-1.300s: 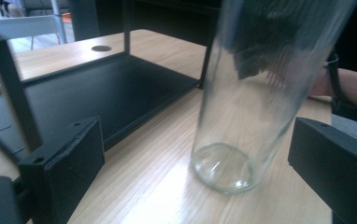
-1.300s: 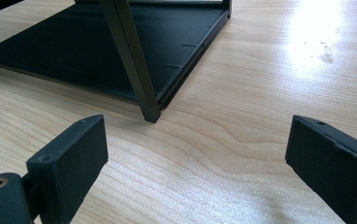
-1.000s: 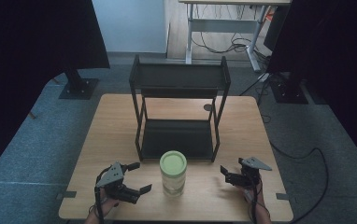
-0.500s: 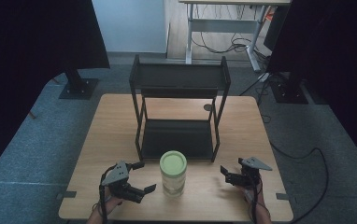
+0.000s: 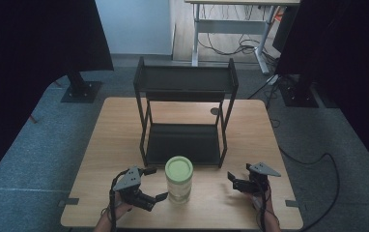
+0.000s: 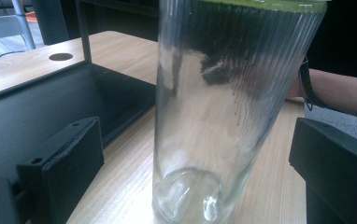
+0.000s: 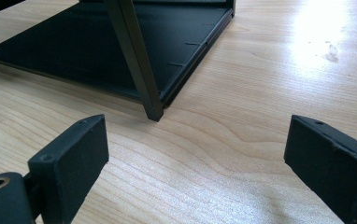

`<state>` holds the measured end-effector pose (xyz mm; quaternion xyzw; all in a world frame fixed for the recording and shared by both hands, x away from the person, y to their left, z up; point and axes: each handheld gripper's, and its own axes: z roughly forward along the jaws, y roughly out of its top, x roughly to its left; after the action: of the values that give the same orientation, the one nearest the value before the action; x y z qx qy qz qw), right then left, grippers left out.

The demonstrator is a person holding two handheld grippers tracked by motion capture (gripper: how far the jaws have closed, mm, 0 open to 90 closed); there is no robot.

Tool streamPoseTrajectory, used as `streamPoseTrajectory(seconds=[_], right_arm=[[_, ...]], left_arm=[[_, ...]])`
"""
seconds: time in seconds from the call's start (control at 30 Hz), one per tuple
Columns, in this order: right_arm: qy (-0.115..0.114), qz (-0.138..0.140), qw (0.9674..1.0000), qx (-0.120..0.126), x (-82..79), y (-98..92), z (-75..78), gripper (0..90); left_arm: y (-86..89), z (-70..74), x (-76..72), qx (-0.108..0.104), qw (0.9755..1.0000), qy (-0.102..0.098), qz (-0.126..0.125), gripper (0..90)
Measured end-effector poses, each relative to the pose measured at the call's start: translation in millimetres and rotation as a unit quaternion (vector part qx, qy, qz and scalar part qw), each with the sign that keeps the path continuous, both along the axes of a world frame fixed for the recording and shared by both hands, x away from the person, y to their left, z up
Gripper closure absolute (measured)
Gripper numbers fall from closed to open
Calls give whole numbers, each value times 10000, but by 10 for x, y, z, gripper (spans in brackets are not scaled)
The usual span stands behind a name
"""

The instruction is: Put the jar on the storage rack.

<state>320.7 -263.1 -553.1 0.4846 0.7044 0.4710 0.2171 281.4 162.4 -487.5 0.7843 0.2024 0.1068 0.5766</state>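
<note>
A tall ribbed clear glass jar (image 5: 178, 181) with a pale green lid stands upright on the wooden table (image 5: 110, 125), just in front of a black two-tier rack (image 5: 185, 116). My left gripper (image 5: 153, 186) is open right beside the jar's left side. In the left gripper view the jar (image 6: 214, 116) stands between the two open jaws, with gaps on both sides. Over to the right of the jar, my right gripper (image 5: 233, 181) rests open near the table's front edge. Its view has bare wood between the jaws (image 7: 195, 168) and the rack's front leg (image 7: 139, 70) beyond.
The rack's lower shelf (image 5: 182, 142) lies flat on the table behind the jar. A small round hole (image 5: 214, 111) is in the tabletop at the back right. Black stands and cables sit on the grey floor around the table.
My left gripper has moved right, closing in on the jar until its open jaws flank it. The right gripper has stayed still.
</note>
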Motion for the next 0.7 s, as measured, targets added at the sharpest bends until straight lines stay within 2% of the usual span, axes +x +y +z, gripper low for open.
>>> streamPoseTrajectory(seconds=[0.37, 0.7], right_arm=[[-5, 5, 10000, -52, 0, 9, 0, 64], [-6, 6, 10000, -64, 0, 10, 1, 64]], left_arm=[[-118, 23, 31, -11, 9998, -26, -200, 29], [-200, 26, 68, 25, 9997, -23, -259, 26]])
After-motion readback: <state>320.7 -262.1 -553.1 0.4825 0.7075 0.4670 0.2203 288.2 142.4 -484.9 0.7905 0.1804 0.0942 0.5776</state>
